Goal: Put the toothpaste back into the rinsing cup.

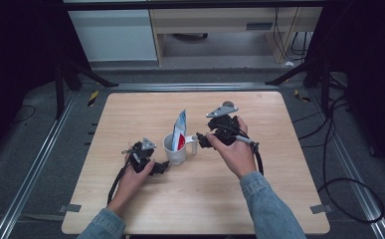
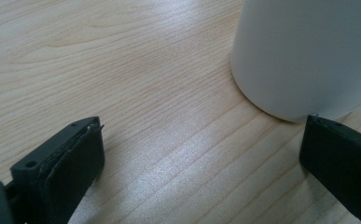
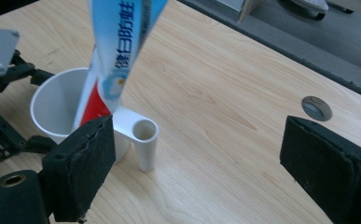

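1. Pale wood-grain bench (image 1: 130, 119) sits on a dark grey floor, with a white cabinet and a light wooden desk beyond its far edge.

2. Near the bench's middle stands a white plastic cup (image 1: 175, 149) with a hollow tubular handle (image 3: 145, 135); a blue, white and red toothpaste tube (image 1: 179, 129) stands inside it.

3. Judged from how things lie, the tube is already lodged in the cup, so the placing looks done; what seems left is to let go fully and draw both grippers away, or to steady the cup.

4. The tube's long axis runs nearly upright, leaning slightly away from the person; its red lower end is down in the cup, and its flat crimped end points up above the rim.

5. The left gripper (image 1: 161, 168) lies low on the bench just beside the cup, on the person's side, jaws spread wide and holding nothing; one jaw tip is at the cup's base.

6. The right gripper (image 1: 199, 140) sits just beside the cup's handle, jaws wide apart and empty.
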The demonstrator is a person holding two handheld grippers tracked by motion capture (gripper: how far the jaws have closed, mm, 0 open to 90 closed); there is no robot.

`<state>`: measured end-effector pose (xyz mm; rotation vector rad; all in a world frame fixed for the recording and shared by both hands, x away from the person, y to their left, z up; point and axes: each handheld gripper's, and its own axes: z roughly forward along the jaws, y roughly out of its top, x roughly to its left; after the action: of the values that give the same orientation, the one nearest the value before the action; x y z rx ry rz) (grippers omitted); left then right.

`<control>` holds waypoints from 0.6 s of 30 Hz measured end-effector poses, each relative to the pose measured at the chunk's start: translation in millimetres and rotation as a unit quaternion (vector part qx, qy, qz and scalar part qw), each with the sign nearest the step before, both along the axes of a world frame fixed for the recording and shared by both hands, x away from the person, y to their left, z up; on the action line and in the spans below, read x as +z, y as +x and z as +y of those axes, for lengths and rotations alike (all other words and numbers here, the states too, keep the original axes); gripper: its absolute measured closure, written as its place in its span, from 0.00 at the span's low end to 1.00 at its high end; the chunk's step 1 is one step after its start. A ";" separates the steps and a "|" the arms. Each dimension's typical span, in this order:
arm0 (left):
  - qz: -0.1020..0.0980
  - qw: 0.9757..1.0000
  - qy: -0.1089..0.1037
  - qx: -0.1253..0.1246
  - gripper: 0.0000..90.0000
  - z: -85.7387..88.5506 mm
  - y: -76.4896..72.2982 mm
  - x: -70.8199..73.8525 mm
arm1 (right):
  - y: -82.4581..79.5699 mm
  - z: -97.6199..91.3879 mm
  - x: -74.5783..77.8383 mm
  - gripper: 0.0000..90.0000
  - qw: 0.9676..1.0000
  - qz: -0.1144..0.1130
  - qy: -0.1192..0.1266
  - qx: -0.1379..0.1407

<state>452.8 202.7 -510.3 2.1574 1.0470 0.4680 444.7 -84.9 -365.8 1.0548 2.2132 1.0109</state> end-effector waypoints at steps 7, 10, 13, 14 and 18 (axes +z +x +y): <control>0.001 1.000 -0.001 0.002 0.00 -0.3 -0.4 -0.1 | -4.3 -18.6 -6.4 0.13 1.000 -0.007 0.002 -0.018; 0.001 1.000 0.001 0.000 0.00 0.1 -0.3 0.1 | -6.4 -27.5 -11.4 0.14 1.000 -0.009 0.001 -0.026; 0.002 1.000 0.001 0.000 0.00 0.1 -0.3 0.1 | -7.6 -39.4 -18.2 0.14 0.999 -0.005 0.002 -0.038; 0.002 1.000 0.001 0.000 0.00 0.1 -0.3 0.1 | -8.0 -42.5 -20.5 0.14 0.999 -0.001 0.001 -0.042; 0.001 1.000 0.001 0.000 0.00 0.1 -0.3 0.1 | -9.4 -54.7 -29.2 0.15 0.999 0.003 -0.008 -0.047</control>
<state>452.6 202.8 -510.1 2.1608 1.0488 0.4668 435.4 -139.6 -395.0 1.1435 2.1510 0.9486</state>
